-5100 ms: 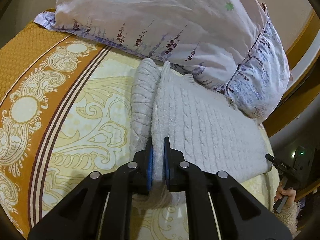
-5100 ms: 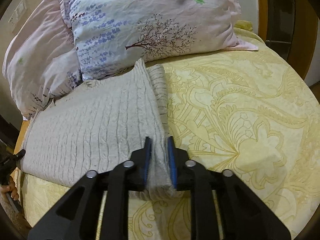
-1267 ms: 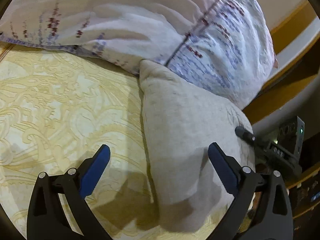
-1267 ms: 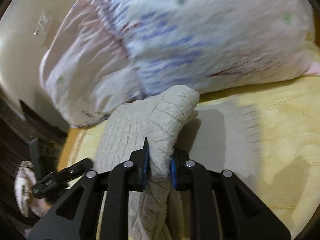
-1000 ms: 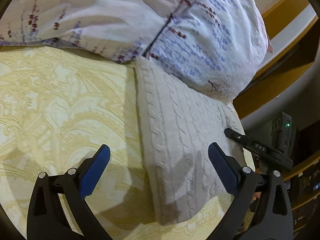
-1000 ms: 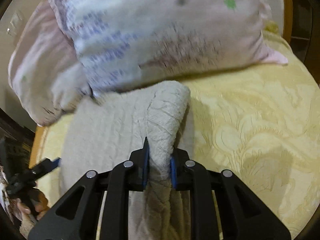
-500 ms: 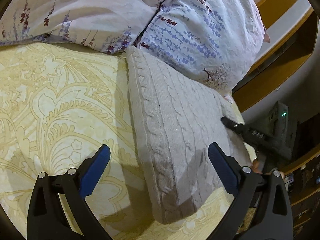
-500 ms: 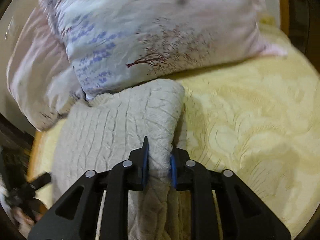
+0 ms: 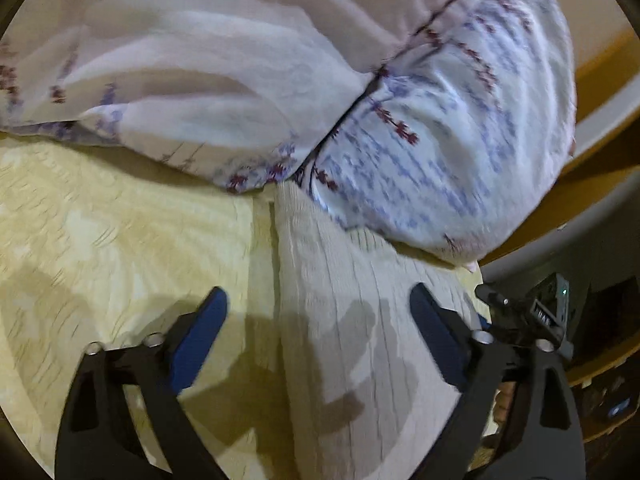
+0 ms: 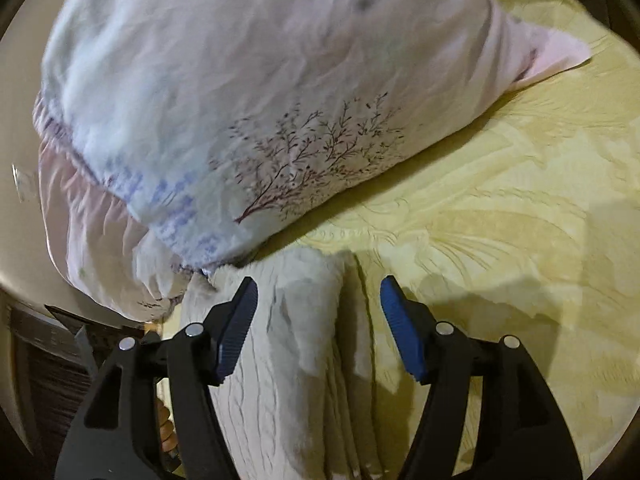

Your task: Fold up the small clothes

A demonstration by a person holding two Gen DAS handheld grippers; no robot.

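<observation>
Left wrist view showed the folded cream knit garment (image 9: pixel 360 340) lying on the yellow patterned bedspread (image 9: pixel 100 248), in the lower middle of the frame, its far end tucked against the floral pillows (image 9: pixel 420 128) above it. My left claw (image 9: pixel 320 320) stood wide apart over it, gripping nothing, its right finger above the knit and its left above bare bedspread. Right wrist view showed my right claw (image 10: pixel 318 312) also spread apart, straddling the garment's thick folded edge (image 10: pixel 304 340) at bottom centre, free of the cloth. One pillow (image 10: pixel 260 100) filled the upper left, bedspread (image 10: pixel 520 220) to the right.
</observation>
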